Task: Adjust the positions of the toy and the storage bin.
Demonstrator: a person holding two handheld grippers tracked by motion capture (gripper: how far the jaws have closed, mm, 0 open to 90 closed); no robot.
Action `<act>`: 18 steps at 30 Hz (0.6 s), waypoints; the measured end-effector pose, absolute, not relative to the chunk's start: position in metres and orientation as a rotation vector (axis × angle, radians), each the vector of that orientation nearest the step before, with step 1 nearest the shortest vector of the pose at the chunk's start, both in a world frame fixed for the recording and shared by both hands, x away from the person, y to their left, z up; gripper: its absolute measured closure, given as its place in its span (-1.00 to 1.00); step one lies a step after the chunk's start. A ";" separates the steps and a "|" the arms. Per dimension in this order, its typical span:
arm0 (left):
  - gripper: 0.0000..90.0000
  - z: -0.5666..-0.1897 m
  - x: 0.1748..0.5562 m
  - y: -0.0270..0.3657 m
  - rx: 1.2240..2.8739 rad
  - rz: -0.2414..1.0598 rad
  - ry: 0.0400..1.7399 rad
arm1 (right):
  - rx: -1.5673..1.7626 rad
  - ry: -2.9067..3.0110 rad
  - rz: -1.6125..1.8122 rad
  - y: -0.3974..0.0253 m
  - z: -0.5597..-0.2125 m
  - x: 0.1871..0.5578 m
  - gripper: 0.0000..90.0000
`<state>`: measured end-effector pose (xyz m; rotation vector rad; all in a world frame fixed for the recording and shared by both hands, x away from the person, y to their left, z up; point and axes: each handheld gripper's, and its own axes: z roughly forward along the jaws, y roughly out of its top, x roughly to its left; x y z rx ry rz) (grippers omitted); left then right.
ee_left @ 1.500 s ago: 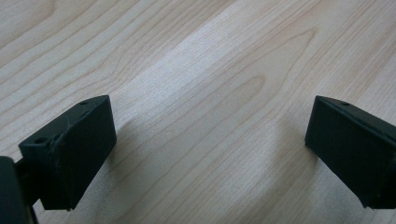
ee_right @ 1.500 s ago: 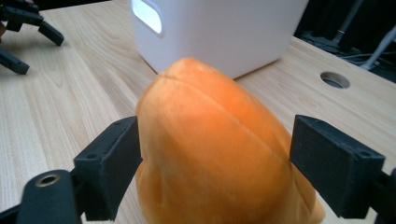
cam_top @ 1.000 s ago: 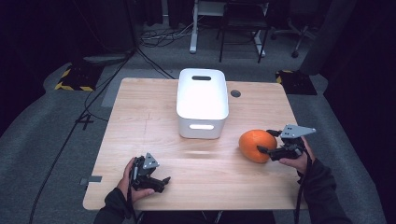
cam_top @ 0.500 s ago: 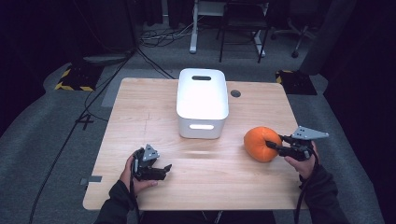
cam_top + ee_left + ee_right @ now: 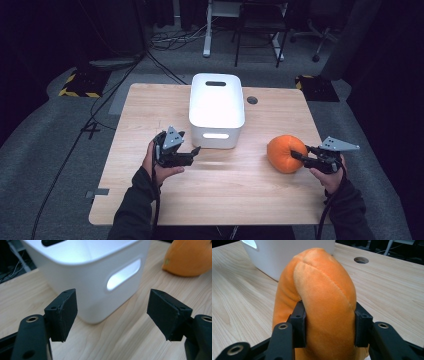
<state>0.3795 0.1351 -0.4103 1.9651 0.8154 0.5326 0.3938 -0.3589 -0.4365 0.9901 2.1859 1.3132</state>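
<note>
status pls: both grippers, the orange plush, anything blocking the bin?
Right gripper shut on orange plush, plush at table level. Left gripper open, empty, facing white bin. Nothing between plush and bin on the table.

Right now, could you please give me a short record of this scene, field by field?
surface: wooden table
held item: orange plush pumpkin, at the table's right side
right claw: shut on the pumpkin's near side
left claw: open, empty, facing the bin's near corner
container: white bin with handle slots, mid-table, upright
pumpkin and bin: apart
</note>
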 end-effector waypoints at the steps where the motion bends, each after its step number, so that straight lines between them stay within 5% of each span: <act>1: -0.43 -0.404 0.385 0.128 1.947 0.526 0.790 | 0.992 2.183 1.309 -0.360 -0.437 0.394 0.23; 18: -0.37 -0.383 0.426 0.061 1.976 0.487 0.697 | 0.997 2.206 1.319 -0.367 -0.440 0.396 0.22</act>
